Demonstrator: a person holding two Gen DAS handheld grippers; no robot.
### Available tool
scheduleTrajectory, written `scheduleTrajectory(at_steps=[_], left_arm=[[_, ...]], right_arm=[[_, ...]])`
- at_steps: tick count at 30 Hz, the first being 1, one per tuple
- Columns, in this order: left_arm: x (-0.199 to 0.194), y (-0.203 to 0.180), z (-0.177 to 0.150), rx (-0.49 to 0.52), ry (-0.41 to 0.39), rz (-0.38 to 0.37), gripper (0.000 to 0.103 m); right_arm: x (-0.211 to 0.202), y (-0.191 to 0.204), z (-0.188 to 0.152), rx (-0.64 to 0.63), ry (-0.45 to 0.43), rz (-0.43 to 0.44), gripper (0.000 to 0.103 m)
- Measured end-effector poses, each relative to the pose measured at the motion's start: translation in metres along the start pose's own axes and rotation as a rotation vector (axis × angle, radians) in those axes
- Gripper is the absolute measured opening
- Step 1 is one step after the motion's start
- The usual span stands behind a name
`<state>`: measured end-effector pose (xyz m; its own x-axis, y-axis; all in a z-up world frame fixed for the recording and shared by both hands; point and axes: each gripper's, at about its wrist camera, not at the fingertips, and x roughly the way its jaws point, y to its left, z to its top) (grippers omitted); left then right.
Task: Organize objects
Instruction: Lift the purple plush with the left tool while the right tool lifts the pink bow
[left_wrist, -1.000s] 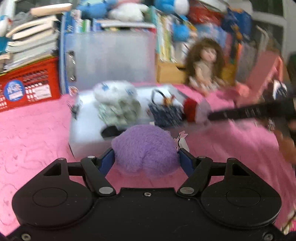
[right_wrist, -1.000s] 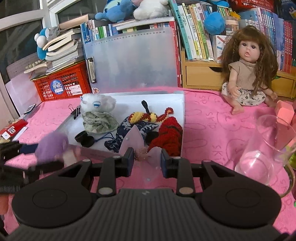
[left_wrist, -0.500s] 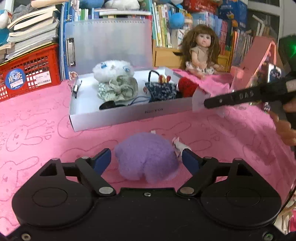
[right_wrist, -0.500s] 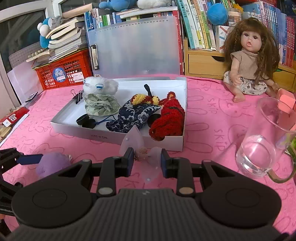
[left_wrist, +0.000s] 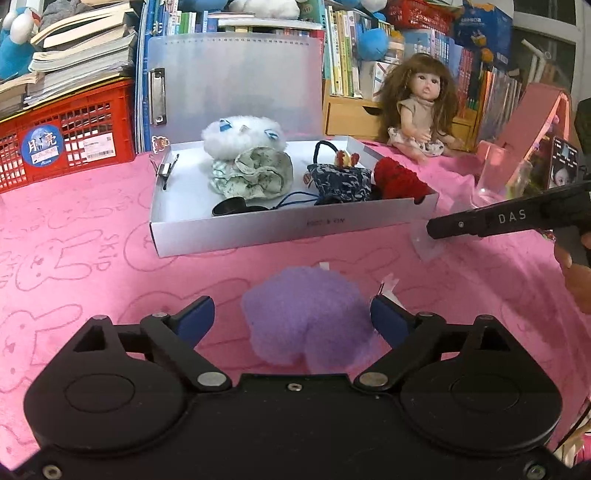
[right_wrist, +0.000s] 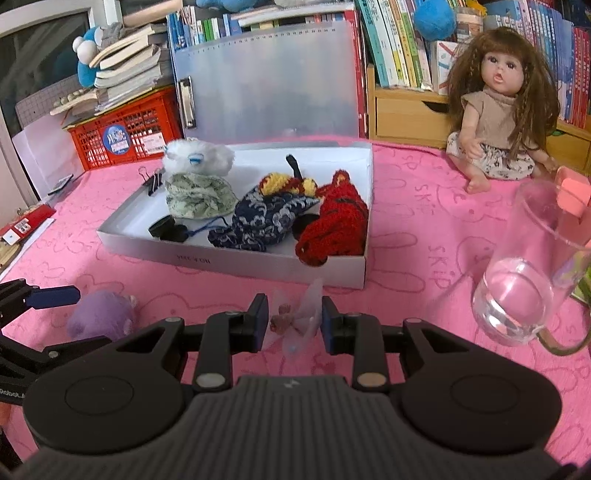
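The left hand-held gripper (left_wrist: 291, 317) has just been spreading its jaws, and the purple plush (left_wrist: 306, 321) is sitting loose between them on the pink counter (left_wrist: 92, 266). The right hand-held gripper (right_wrist: 294, 319) is pinching a clear packet (right_wrist: 306, 314). Ahead of both, the white box (left_wrist: 295, 225) is lying open.
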<state>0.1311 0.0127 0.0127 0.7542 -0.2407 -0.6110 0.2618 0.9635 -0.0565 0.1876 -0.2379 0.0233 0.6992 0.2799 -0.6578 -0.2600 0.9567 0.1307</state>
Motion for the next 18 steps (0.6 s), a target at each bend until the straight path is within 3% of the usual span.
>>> scheduleTrajectory(at_steps=[6,8,12,18], left_arm=[[0.011,-0.002,-0.001,-0.019,0.030,-0.015,0.091],[0.012,-0.002,-0.002,-0.026,0.028,-0.014,0.090],[0.010,-0.001,-0.003,-0.030,0.013,-0.032,0.070],[0.006,0.001,-0.002,-0.053,0.002,-0.040,0.067]], right_arm=[[0.006,0.000,-0.007,-0.003,0.025,-0.005,0.038],[0.007,0.000,-0.009,-0.006,0.031,-0.008,0.047],[0.009,0.000,-0.014,-0.010,0.040,-0.010,0.054],[0.006,0.001,-0.022,-0.053,0.024,0.006,0.064]])
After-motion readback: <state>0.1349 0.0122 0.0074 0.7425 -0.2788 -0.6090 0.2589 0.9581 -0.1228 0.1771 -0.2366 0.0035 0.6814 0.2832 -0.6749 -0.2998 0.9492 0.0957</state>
